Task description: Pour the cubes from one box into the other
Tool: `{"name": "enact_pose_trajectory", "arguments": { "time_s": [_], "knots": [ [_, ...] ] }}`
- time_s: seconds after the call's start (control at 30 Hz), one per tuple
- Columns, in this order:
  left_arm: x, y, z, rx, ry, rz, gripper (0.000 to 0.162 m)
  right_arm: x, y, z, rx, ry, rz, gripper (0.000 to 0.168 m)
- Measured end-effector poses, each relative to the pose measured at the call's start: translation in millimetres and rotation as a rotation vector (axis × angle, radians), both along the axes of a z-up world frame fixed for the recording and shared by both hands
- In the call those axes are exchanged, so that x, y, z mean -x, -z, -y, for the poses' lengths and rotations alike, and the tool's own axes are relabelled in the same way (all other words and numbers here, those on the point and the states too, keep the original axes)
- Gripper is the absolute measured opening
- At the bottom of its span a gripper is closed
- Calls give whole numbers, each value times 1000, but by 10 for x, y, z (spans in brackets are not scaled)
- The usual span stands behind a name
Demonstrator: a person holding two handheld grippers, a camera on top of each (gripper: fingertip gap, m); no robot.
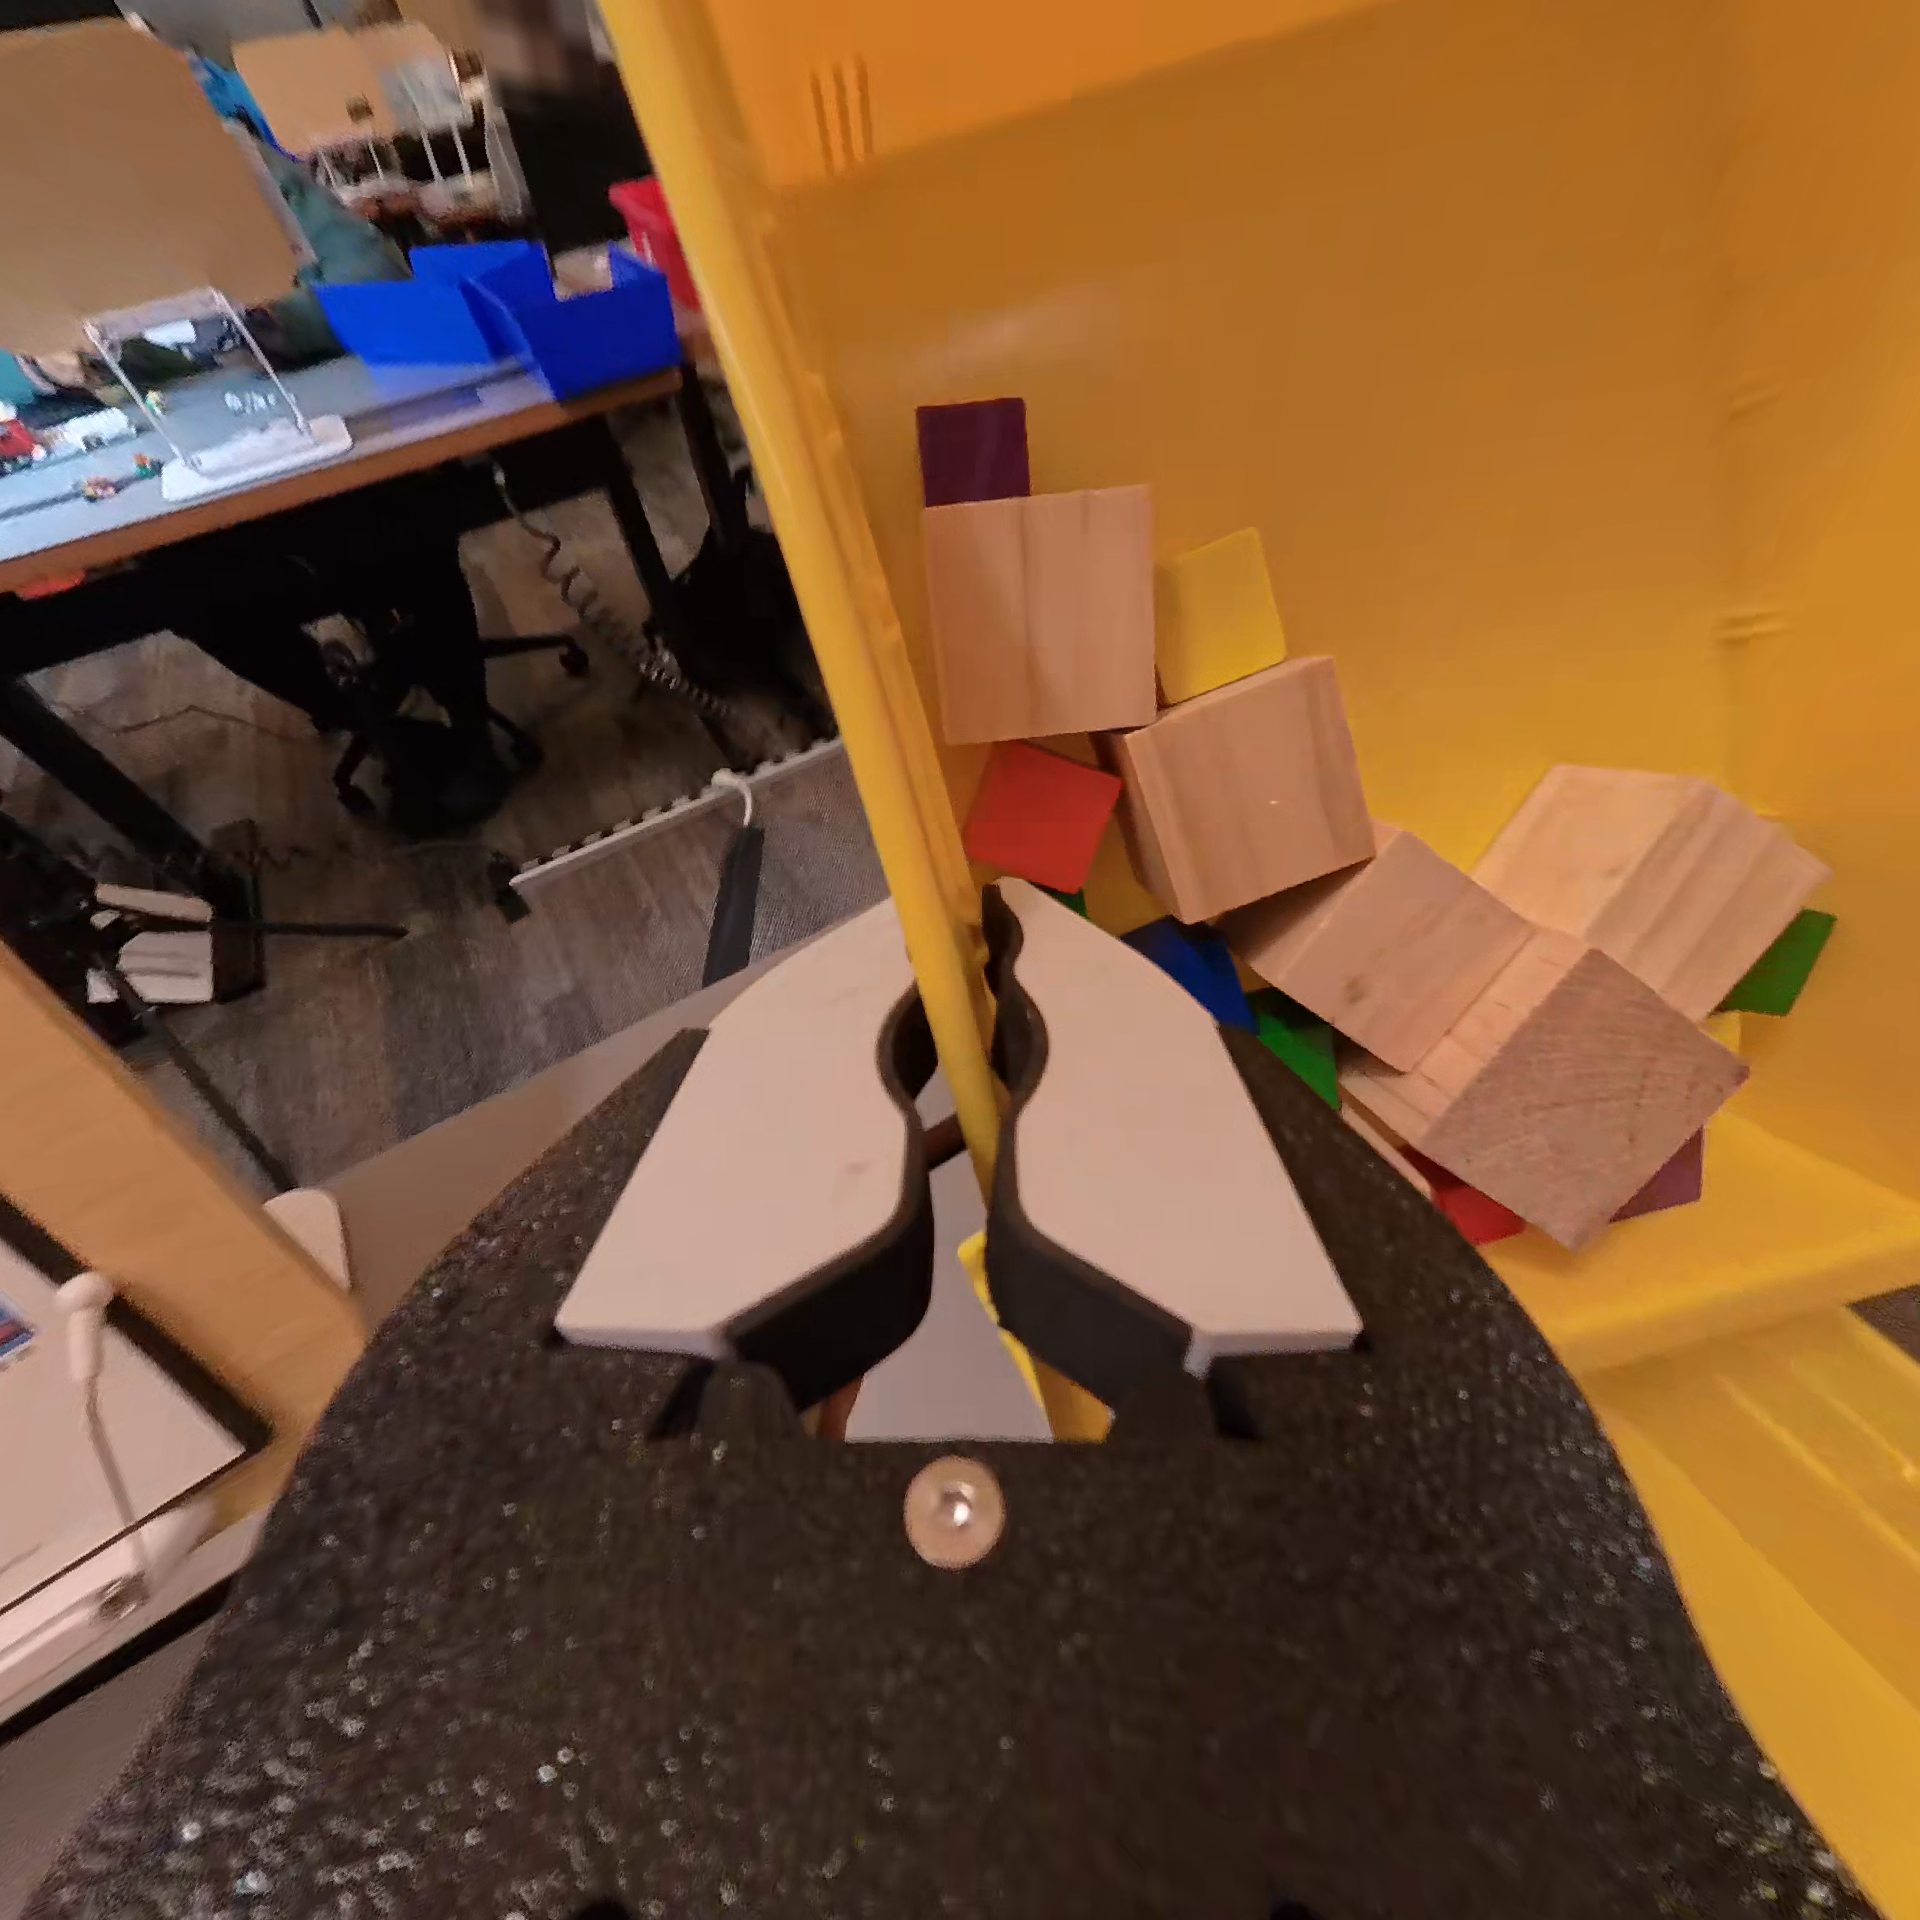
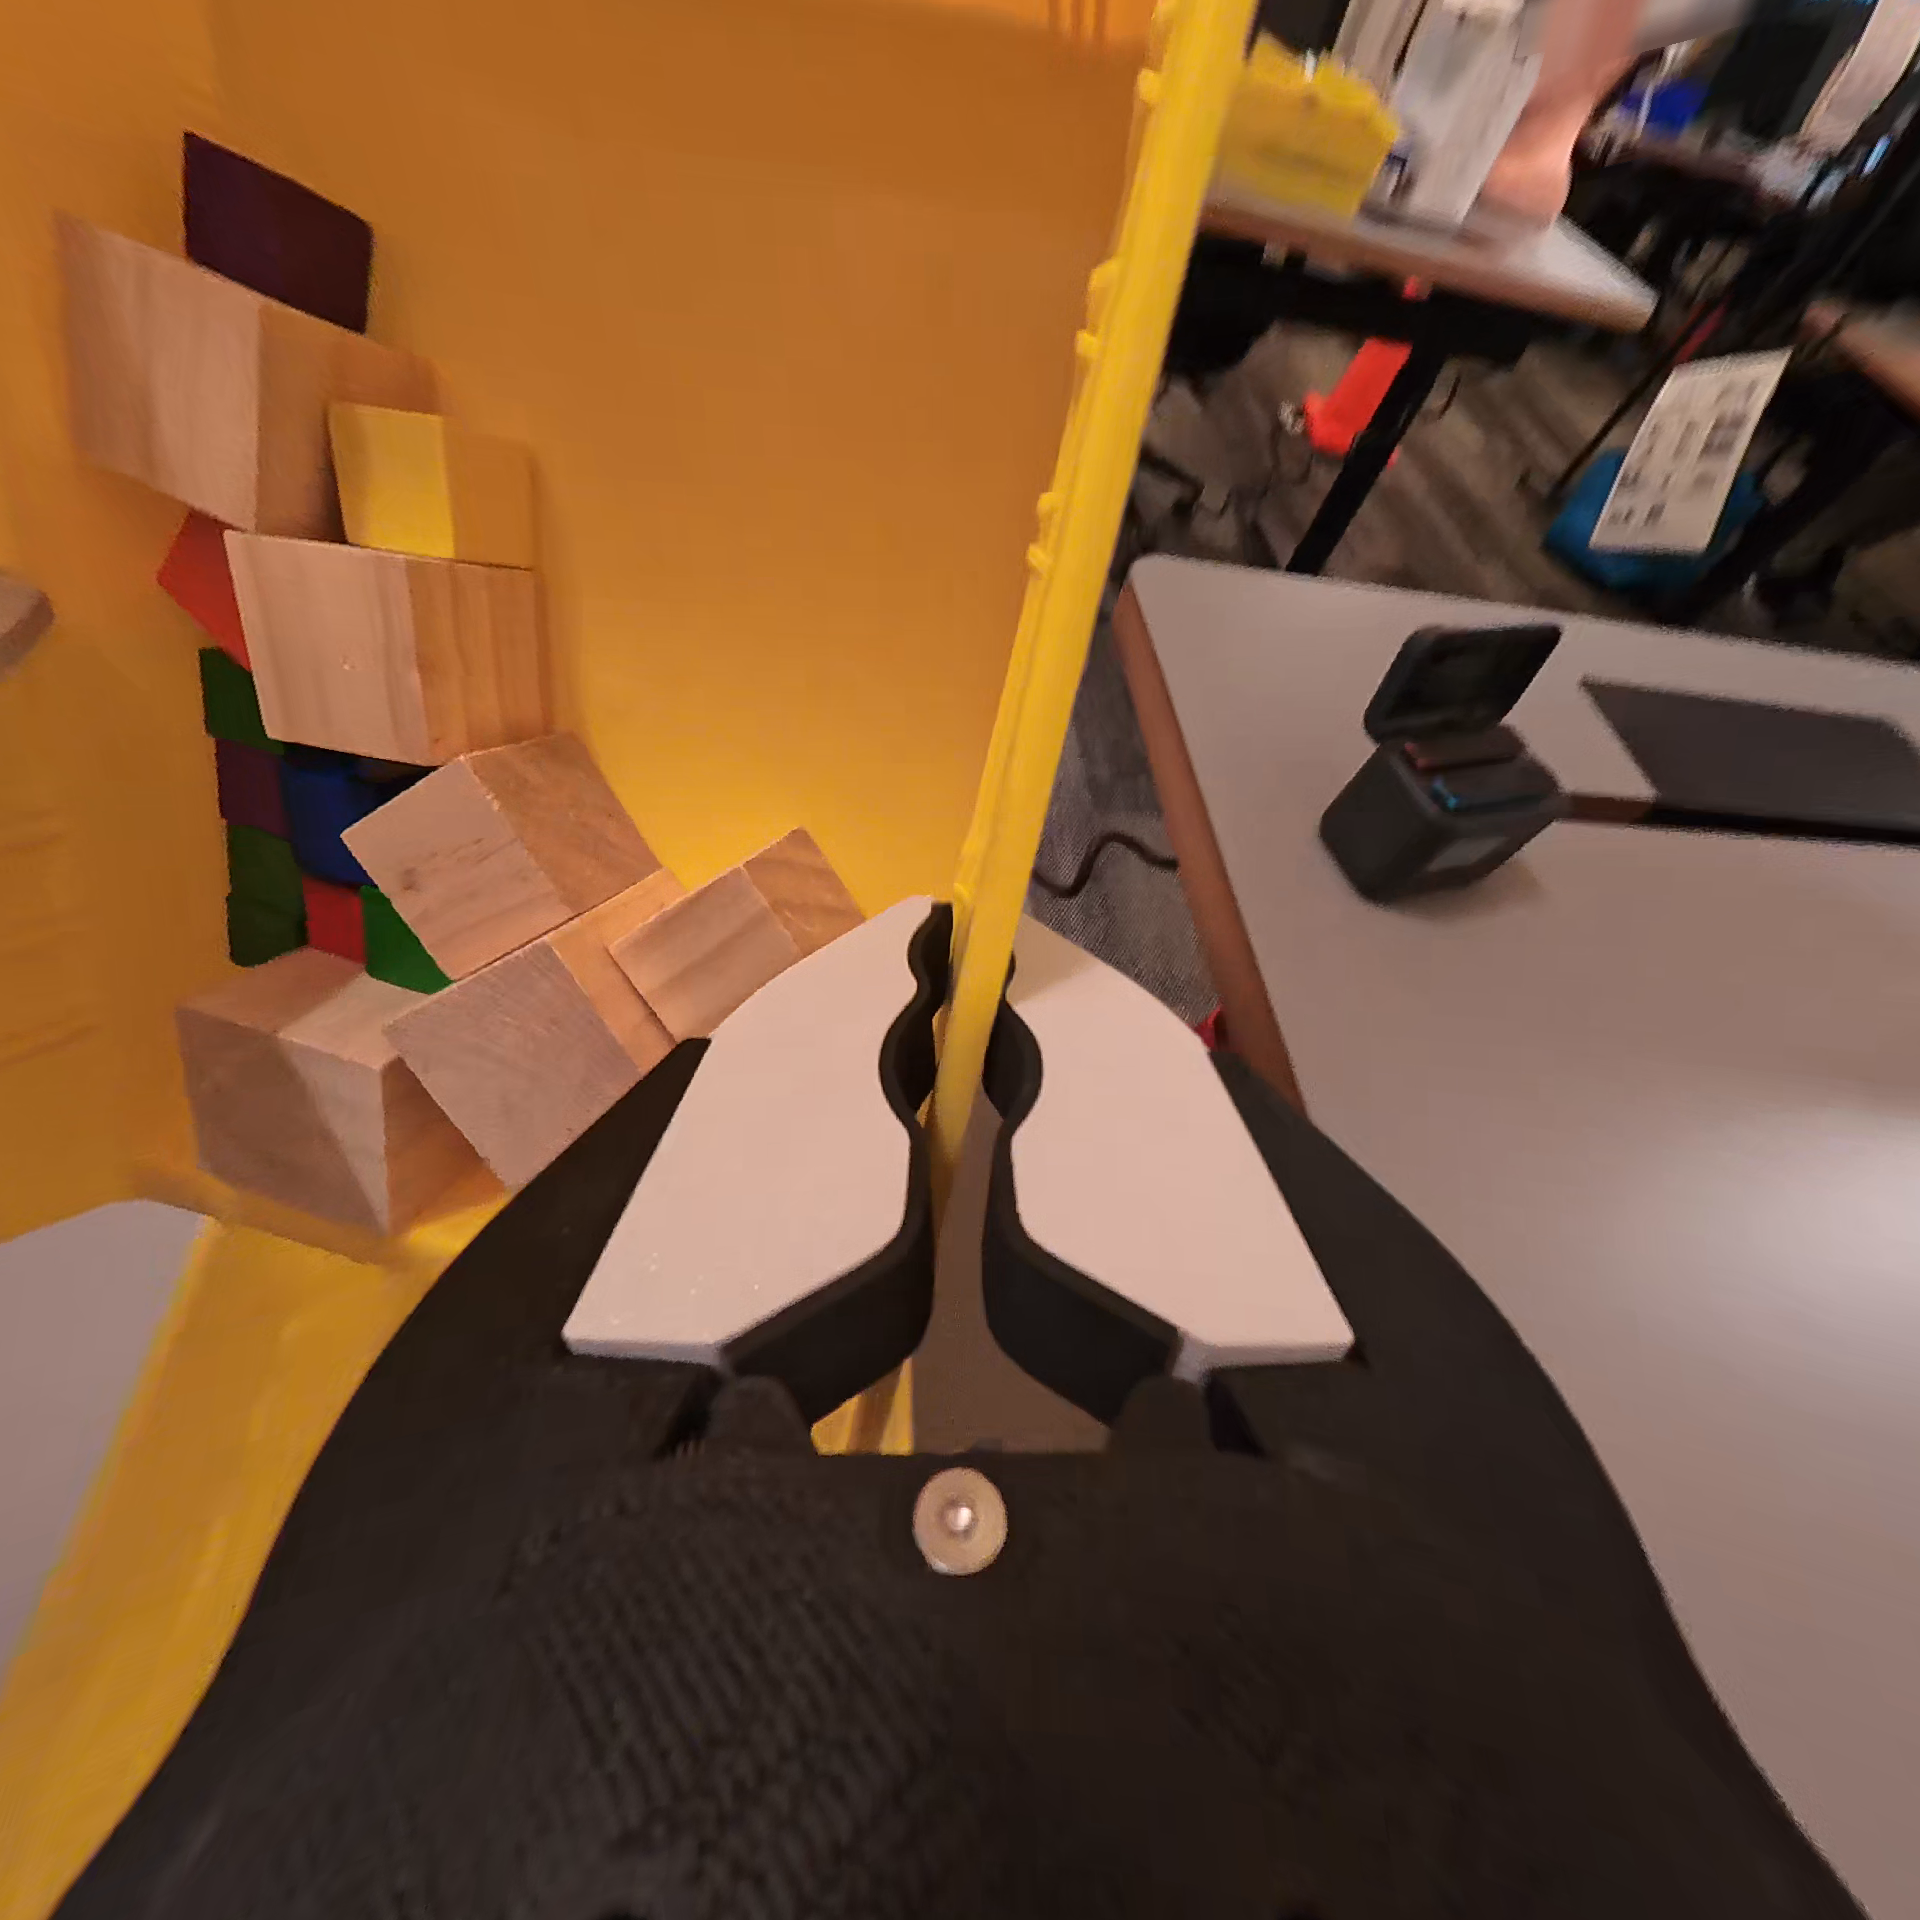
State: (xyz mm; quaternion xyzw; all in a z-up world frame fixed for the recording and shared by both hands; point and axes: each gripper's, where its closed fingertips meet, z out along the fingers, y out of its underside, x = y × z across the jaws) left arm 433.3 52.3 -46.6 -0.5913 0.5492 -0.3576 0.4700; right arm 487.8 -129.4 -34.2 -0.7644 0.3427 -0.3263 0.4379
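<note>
Mid-pour, I'd judge: the left gripper (image 1: pixel 961 1023) and right gripper (image 2: pixel 961 1023) each have fingers clamped narrow on opposite rims of the yellow box (image 1: pixel 1351 416), tipped steeply above the grey surface (image 2: pixel 1558 1143). Wooden and coloured cubes (image 1: pixel 1242 784) crowd its low corner. Next, tip further — the receiving box isn't visible.

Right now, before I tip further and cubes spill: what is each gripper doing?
Left gripper: closed on the yellow box, clamping its side wall.
Right gripper: closed on the opposite wall of the same box.
</note>
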Motion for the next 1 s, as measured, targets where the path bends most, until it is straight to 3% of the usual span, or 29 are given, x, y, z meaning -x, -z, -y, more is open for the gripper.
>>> {"name": "enact_pose_trajectory", "arguments": {
  "time_s": [0.2,0.43,0.67,1.0],
  "knots": [
    [-36,-77,136,-15,31,212,6,-40,36,132,-146,0,97,4],
    [-79,56,252,52,72,298,7,-88,-60,226,-290,-10,244,6],
    [-77,-44,316,62,99,430,9,-110,-31,277,-486,-28,319,6],
    [-118,97,294,75,146,438,12,-164,89,229,-516,-41,334,7]
  ]
}}
